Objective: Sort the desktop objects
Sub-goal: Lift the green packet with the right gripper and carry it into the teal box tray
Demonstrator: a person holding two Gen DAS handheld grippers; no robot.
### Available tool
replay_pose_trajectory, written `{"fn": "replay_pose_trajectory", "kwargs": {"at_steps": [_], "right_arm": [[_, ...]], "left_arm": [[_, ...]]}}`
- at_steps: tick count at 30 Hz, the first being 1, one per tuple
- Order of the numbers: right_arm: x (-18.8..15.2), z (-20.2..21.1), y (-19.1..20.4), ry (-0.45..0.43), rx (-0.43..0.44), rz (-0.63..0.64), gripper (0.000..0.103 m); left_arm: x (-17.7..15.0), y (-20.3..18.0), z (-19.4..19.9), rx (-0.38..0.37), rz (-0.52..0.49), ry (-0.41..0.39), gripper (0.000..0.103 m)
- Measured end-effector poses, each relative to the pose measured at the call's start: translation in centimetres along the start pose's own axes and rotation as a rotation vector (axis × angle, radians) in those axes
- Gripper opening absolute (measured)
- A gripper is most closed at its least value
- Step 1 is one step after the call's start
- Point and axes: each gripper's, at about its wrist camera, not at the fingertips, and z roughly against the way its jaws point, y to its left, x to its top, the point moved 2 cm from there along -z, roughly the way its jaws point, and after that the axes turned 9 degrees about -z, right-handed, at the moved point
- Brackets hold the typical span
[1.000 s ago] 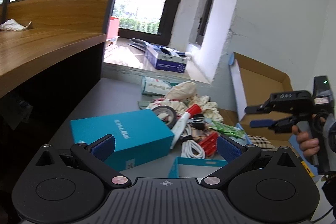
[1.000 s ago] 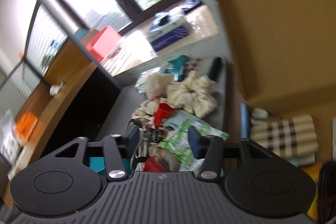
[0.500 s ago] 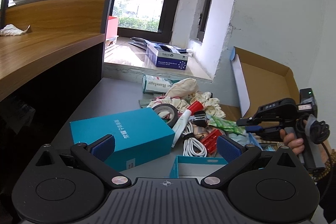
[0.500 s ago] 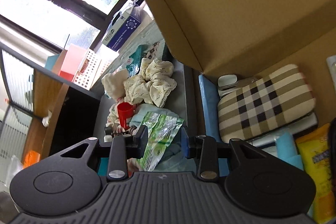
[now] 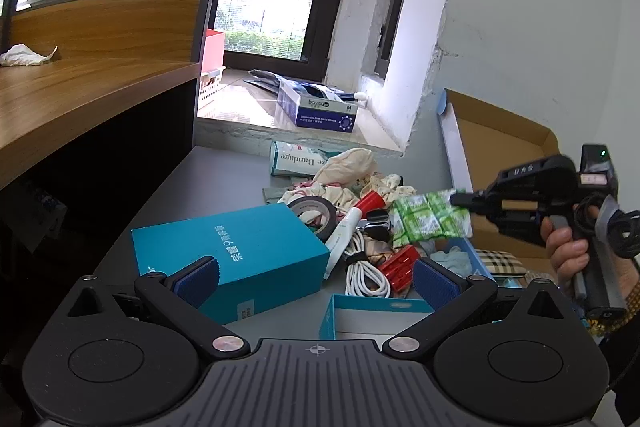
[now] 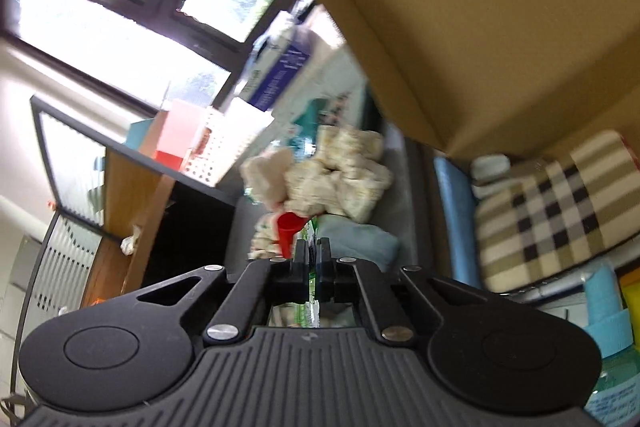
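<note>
My right gripper [image 5: 460, 198] is shut on a green foil packet [image 5: 430, 219] and holds it in the air above the clutter pile; in the right wrist view the closed gripper [image 6: 313, 251] pinches the packet's thin green edge [image 6: 310, 311]. My left gripper [image 5: 316, 277] is open and empty, low over the grey desk [image 5: 208, 183]. Between its fingers lie a teal box [image 5: 228, 251], a tape roll [image 5: 314, 213], a white cable [image 5: 366, 275], a red-capped tube [image 5: 352, 221] and a red item [image 5: 400, 263].
An open cardboard box [image 5: 496, 155] stands at the right with a plaid pouch [image 6: 560, 211] and bottles inside. Cloth bundles [image 6: 336, 171] and a bandage box [image 5: 298, 159] lie at the back. A small teal tray [image 5: 380, 315] sits near me. A wooden shelf [image 5: 80, 95] is left.
My right gripper closed on the green packet and lifted it off the pile, up and slightly right. My left gripper stayed open and nearly still.
</note>
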Motion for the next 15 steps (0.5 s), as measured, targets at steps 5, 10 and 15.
{"fn": "replay_pose_trajectory", "kwargs": {"at_steps": [5, 10, 15], "right_arm": [[-0.3, 1.3, 3.3, -0.017, 0.046, 0.065, 0.004], [-1.7, 3.5, 6.0, 0.007, 0.092, 0.113, 0.004], [-5.0, 6.0, 7.4, 0.066, 0.122, 0.157, 0.004]], "left_arm": [[0.0, 0.3, 0.6, -0.004, 0.011, -0.012, 0.103], [-0.4, 0.7, 1.4, -0.039, 0.022, -0.030, 0.103], [-0.9, 0.7, 2.1, -0.085, 0.012, -0.031, 0.103]]}}
